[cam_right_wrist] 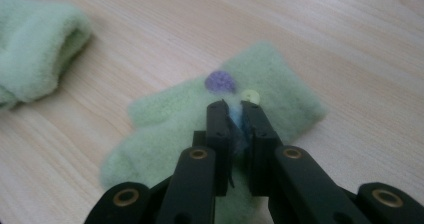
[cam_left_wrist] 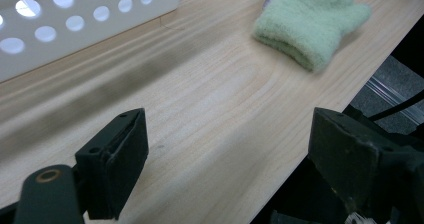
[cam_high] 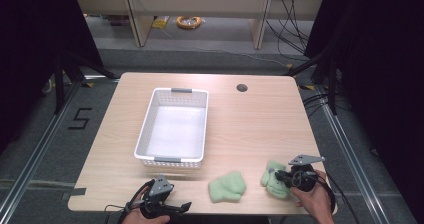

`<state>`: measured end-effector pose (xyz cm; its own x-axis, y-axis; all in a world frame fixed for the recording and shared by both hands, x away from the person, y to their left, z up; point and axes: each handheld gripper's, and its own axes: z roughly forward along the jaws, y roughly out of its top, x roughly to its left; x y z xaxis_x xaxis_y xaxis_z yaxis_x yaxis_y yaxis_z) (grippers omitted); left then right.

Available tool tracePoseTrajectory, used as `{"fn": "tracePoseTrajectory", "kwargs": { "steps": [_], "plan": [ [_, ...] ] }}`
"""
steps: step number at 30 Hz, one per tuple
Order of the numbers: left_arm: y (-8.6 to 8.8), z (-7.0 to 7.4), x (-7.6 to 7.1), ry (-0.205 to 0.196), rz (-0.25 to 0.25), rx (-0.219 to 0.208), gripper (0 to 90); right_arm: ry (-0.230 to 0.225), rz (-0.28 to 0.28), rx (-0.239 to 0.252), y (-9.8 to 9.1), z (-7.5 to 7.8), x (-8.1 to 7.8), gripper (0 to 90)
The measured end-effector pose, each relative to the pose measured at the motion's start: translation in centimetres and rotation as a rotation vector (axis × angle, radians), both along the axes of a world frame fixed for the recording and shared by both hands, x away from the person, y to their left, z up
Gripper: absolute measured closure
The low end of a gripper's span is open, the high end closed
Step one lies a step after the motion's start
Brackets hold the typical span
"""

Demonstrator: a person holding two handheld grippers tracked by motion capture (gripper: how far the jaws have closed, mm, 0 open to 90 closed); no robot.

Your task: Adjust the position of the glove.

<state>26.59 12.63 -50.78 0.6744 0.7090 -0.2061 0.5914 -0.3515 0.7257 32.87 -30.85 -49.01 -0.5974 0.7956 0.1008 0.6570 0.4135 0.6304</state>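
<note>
Two light green fleece mittens lie near the table's front edge. One mitten [cam_high: 226, 186] [cam_left_wrist: 312, 20] [cam_right_wrist: 35, 46] rests at front centre, untouched. The other mitten [cam_high: 274, 178] [cam_right_wrist: 190, 119], with a purple dot and a small yellow button, lies at front right. My right gripper [cam_high: 284, 177] [cam_right_wrist: 235, 115] is shut on a pinch of its fabric near the decorations, its jaws almost together. My left gripper [cam_high: 175, 207] [cam_left_wrist: 225, 149] hovers low over bare wood at the front left, open wide, nothing between its jaws.
A white perforated basket [cam_high: 145, 131] [cam_left_wrist: 60, 34] stands left of centre, with nothing in it. A round cable hole [cam_high: 242, 88] marks the far right of the table [cam_high: 250, 129]. Bare wood stretches between the basket and the mittens. The table's front edge lies close under both hands.
</note>
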Motion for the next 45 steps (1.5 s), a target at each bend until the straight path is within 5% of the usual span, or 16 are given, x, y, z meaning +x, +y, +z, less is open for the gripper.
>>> {"fn": "tracePoseTrajectory", "kwargs": {
  "steps": [3,9,11,12,17,21,33,36,45],
  "plan": [
    [0.0,0.0,0.0,0.0,0.0,0.001,15.9,-0.015,-0.048,0.024,0.2,0.5,-0.5,84.5],
    [0.2,0.0,0.2,-0.016,-0.009,0.03,16.0,-0.068,0.009,0.028,0.1,1.6,-0.6,84.5],
    [0.2,0.1,0.1,-0.011,-0.012,0.015,15.9,-0.041,-0.003,0.056,0.5,2.2,-1.1,84.5],
    [0.2,0.0,0.1,-0.012,-0.012,0.016,16.0,-0.091,0.023,0.052,0.5,2.5,-1.0,84.5],
    [0.2,0.0,0.1,-0.012,-0.013,0.016,15.9,-0.073,0.03,0.09,1.2,3.5,-1.7,84.5],
    [0.2,0.1,0.1,-0.013,-0.01,0.013,15.9,-0.111,0.132,0.101,2.3,4.3,-1.8,84.5],
    [0.2,0.3,0.2,-0.01,-0.019,0.003,15.9,-0.11,0.278,0.116,6.0,5.3,-2.3,84.4],
    [-0.1,0.5,0.1,-0.016,-0.012,-0.048,15.9,-0.095,0.313,0.117,7.0,5.3,-2.3,84.3],
    [-0.9,1.3,0.3,-0.031,-0.032,-0.083,17.7,-0.083,0.406,0.103,9.5,5.0,-1.8,84.2]
  ]
}}
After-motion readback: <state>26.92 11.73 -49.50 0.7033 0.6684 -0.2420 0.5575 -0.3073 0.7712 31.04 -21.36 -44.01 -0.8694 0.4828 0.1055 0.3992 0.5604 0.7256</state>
